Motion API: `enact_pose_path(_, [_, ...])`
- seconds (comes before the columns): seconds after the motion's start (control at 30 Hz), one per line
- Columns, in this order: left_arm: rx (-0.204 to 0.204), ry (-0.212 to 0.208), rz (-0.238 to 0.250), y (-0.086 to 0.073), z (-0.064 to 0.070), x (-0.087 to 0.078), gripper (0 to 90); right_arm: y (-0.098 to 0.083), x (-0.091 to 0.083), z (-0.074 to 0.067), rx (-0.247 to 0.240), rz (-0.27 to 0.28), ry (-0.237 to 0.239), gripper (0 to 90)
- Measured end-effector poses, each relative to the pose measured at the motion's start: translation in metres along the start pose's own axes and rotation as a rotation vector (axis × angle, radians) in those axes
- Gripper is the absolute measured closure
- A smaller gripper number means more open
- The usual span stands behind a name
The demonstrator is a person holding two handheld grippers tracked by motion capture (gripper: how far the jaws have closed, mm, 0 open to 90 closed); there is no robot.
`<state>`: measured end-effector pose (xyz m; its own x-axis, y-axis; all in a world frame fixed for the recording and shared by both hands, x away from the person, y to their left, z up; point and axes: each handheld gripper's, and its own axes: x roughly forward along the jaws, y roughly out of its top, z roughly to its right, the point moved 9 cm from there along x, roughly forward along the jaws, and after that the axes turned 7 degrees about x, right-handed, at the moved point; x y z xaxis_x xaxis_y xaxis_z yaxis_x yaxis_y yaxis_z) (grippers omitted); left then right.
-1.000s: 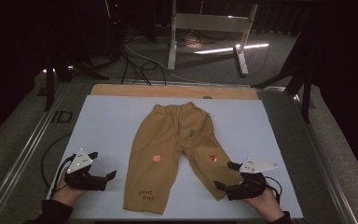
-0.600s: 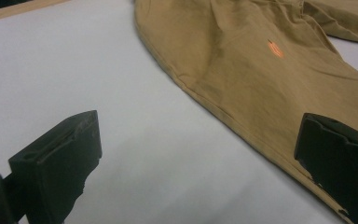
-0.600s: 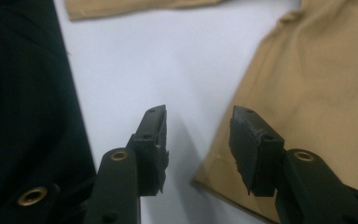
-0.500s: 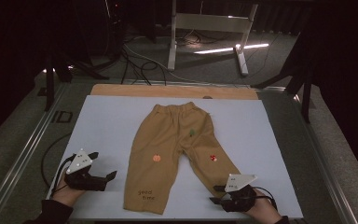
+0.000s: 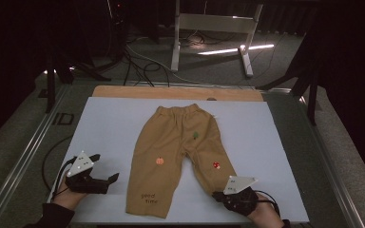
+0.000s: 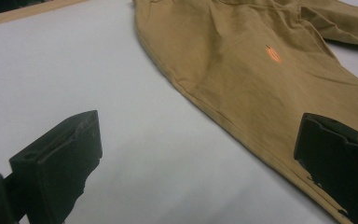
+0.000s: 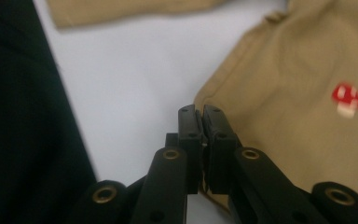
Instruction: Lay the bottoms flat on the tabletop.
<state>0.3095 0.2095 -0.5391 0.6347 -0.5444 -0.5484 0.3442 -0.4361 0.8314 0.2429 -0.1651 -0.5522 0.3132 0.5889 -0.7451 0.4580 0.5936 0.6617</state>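
A pair of small tan trousers (image 5: 176, 156) lies flat on the white mat (image 5: 100, 123), waistband to the far side. They carry a pumpkin patch (image 5: 159, 161), a red mushroom patch (image 5: 216, 165) and the words "good time" on the near left leg. My right gripper (image 5: 218, 194) sits at the hem of the right leg; its jaws have just been closing and now stand shut (image 7: 199, 114) on the hem edge of the trousers (image 7: 284, 93), tan cloth showing between them. My left gripper (image 5: 105, 167) rests open on the mat left of the other leg, its jaws wide (image 6: 196, 158) beside the trousers' seam (image 6: 242, 79).
A wooden board (image 5: 171, 91) borders the mat's far edge. Metal rails run along both table sides. Beyond the table stand a white metal frame (image 5: 209, 28) and loose cables (image 5: 138, 61) on the floor. Bare mat lies left and right of the trousers.
My right gripper slid left and toward the table's near edge to the right leg's hem, and its jaws went from open to shut on it. The left gripper stayed put.
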Motion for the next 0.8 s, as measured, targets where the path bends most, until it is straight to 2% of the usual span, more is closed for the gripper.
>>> enact_pose_path(0.07, [0.003, 0.001, -0.001, 0.000, 0.000, 0.000, 1.6, 0.009, -0.002, -0.011, 0.008, 0.018, 0.015, 87.5])
enact_pose_path(0.17, [0.005, 0.000, 0.000, 0.001, 0.001, -0.001, 1.6, 0.018, 0.000, -0.026, -0.003, 0.022, 0.059, 87.3])
enact_pose_path(0.2, [0.007, -0.002, 0.001, 0.001, 0.001, -0.001, 1.6, 0.021, 0.001, -0.032, 0.007, 0.030, 0.077, 87.1])
enact_pose_path(0.23, [0.007, -0.002, 0.001, 0.001, 0.001, -0.001, 1.6, 0.021, 0.001, -0.032, 0.007, 0.030, 0.077, 87.1])
enact_pose_path(0.33, [0.010, -0.008, 0.000, 0.002, 0.003, 0.000, 1.6, 0.025, 0.010, -0.044, 0.031, 0.022, 0.106, 86.8])
enact_pose_path(0.4, [0.008, -0.017, 0.001, 0.003, 0.005, 0.000, 1.6, 0.025, 0.013, -0.044, 0.018, 0.019, 0.110, 85.9])
enact_pose_path(0.43, [0.009, -0.023, 0.001, 0.004, 0.006, 0.000, 1.6, 0.025, 0.015, -0.047, 0.025, 0.024, 0.143, 80.4])
enact_pose_path(0.47, [0.009, -0.023, 0.001, 0.004, 0.006, 0.000, 1.6, 0.025, 0.015, -0.047, 0.025, 0.024, 0.143, 80.4])
enact_pose_path(0.5, [0.010, -0.028, -0.002, 0.004, 0.007, 0.001, 1.6, 0.025, 0.015, -0.048, 0.018, 0.033, 0.170, 73.4])
enact_pose_path(0.53, [0.010, -0.031, -0.001, 0.005, 0.008, 0.001, 1.6, 0.028, 0.014, -0.049, 0.015, 0.056, 0.188, 59.2])
enact_pose_path(0.57, [0.010, -0.047, -0.001, 0.007, 0.012, 0.001, 1.5, 0.034, 0.010, -0.044, 0.000, 0.111, 0.170, 43.2])
enact_pose_path(0.6, [0.010, -0.047, -0.001, 0.007, 0.012, 0.001, 1.3, 0.034, 0.010, -0.044, 0.000, 0.111, 0.170, 43.2])
enact_pose_path(0.63, [0.002, -0.061, 0.004, 0.010, 0.016, 0.002, 1.2, 0.039, 0.004, -0.039, 0.008, 0.168, 0.204, 17.7])
enact_pose_path(0.67, [0.002, -0.061, 0.004, 0.010, 0.016, 0.002, 1.1, 0.039, 0.004, -0.039, 0.008, 0.168, 0.204, 17.7])
enact_pose_path(0.7, [0.004, -0.078, 0.005, 0.013, 0.021, 0.003, 0.9, 0.042, 0.003, -0.030, 0.022, 0.188, 0.158, 13.6])
enact_pose_path(0.8, [0.007, -0.090, 0.012, 0.017, 0.024, 0.003, 0.7, 0.043, 0.001, -0.022, 0.033, 0.215, 0.155, 12.2])
